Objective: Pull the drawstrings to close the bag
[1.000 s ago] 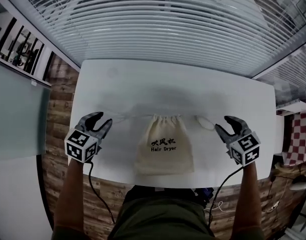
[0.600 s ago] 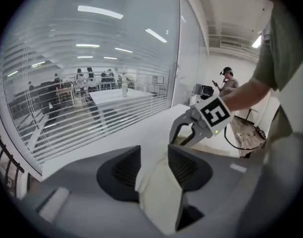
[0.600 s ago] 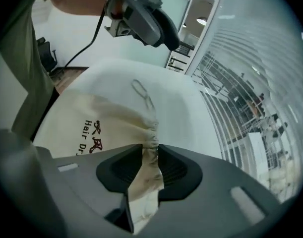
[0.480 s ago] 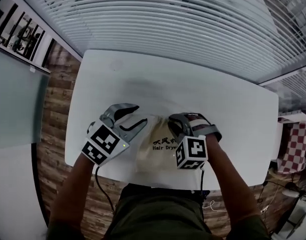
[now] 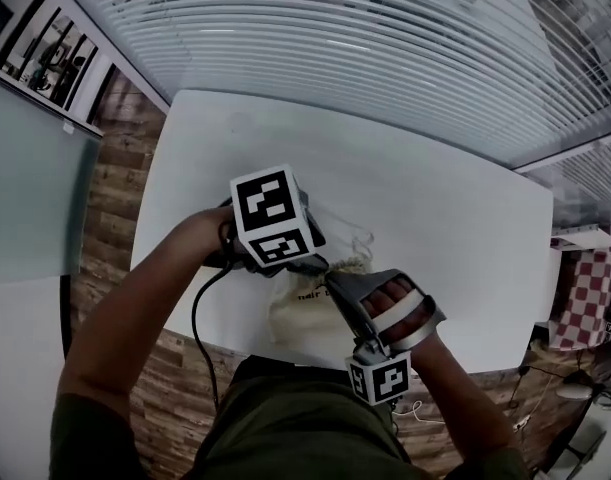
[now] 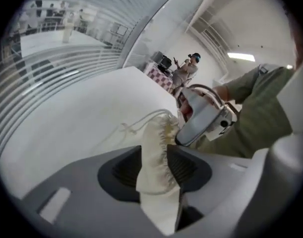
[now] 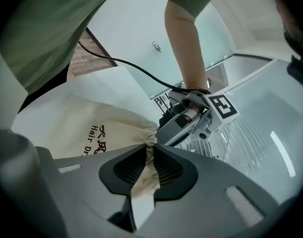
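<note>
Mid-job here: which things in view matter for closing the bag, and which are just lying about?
Job: bag, neck gathered; drawstrings; left tool, clamped on the bag's neck; right tool, jaws just closed further onto the neck.
Lying about: checked cloth off the table's right end; window blinds.

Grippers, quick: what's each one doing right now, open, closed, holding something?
Left gripper: closed on the bag at its gathered neck.
Right gripper: jaws have just been closing, now pinching the bag's cloth.
</note>
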